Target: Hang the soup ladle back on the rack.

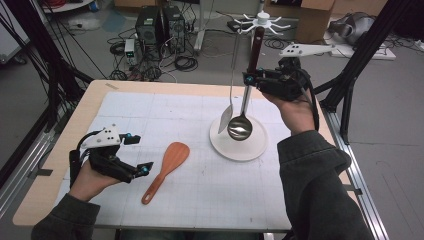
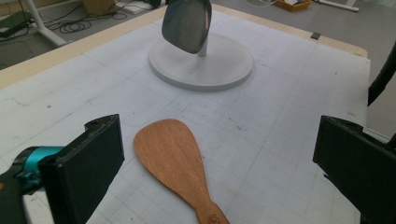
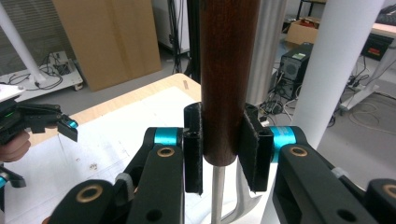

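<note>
L gripper (image 1: 142, 154) low at near-left of table (image 1: 90, 107), jaws wide apart, nothing between; wooden spatula (image 1: 166, 170) flat just beside it. Farther, R gripper (image 1: 248, 78) clamped on ladle (image 1: 241, 125) by its dark wood handle, bowl hanging over white rack base (image 1: 239, 145).

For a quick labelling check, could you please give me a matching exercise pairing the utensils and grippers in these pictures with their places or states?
Things:
1. ladle
2. wooden spatula
3. left gripper
4. hanging spoon

States:
A. open, empty
B. flat on the mat
C. dangling from the white rack
D. gripped by its dark handle, bowl over the round white base

Pairs: 1-D, 2-B, 3-A, 4-C
</note>
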